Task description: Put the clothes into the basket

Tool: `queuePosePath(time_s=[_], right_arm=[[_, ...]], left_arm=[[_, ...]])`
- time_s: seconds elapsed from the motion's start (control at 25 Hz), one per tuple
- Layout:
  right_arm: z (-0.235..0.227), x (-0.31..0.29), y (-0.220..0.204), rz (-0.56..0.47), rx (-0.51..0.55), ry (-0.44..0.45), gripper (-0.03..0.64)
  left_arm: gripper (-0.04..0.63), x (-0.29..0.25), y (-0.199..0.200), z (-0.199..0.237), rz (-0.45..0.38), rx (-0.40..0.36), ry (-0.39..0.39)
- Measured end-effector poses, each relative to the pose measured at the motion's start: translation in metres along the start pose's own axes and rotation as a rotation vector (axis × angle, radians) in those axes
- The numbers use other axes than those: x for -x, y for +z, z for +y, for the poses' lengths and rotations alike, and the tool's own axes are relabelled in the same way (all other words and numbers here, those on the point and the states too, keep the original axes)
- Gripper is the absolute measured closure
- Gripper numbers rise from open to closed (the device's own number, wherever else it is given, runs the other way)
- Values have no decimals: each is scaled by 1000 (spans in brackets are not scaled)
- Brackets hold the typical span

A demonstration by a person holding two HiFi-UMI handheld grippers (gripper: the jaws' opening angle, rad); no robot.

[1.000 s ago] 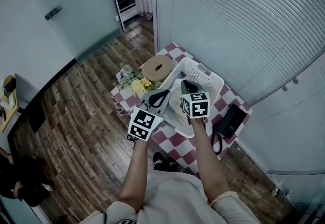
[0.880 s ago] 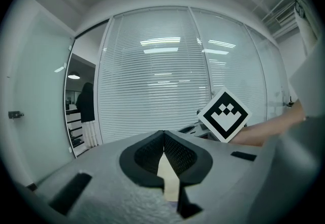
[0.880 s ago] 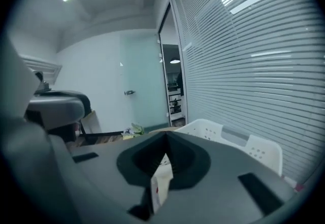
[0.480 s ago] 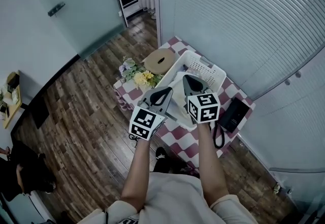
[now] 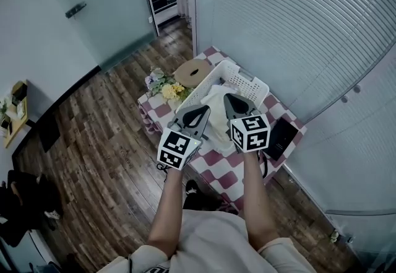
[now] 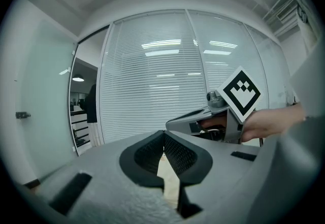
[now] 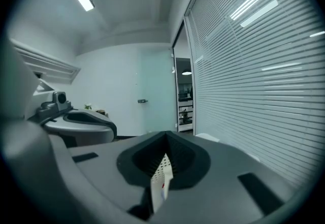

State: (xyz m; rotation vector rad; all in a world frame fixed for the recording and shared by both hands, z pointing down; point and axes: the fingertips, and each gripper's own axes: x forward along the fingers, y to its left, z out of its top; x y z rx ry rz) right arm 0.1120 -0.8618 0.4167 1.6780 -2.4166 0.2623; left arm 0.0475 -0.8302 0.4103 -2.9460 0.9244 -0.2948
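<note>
Above basket (image 5: pixel 249 83), left gripper (image 5: pixel 206 109), right gripper (image 5: pixel 226 97) clamped on white garment (image 5: pixel 215 118)

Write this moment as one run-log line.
left tool: shut on cloth | right tool: shut on cloth | cloth: hangs over basket

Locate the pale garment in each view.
Head view: centre, pale garment hanging between left gripper and right gripper, overlapping the basket.
Left gripper view: pale strip pinched in its jaws.
Right gripper view: pale strip pinched in its jaws.
Shared landmark: the slatted blinds.
</note>
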Motion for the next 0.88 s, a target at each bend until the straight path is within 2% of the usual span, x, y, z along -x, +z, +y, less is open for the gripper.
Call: queuePosePath(time_s=[0.4, 0.6, 0.88], right_arm=[[4, 12, -4, 8, 9, 5, 600], [-7, 49, -22, -44, -102, -15, 600], [-22, 62, -29, -35, -63, -31, 600]], left_arm=[[581, -6, 2, 2, 7, 18, -5], [581, -16, -16, -6, 34, 47, -33], [581, -28, -26, -22, 64, 29, -63]])
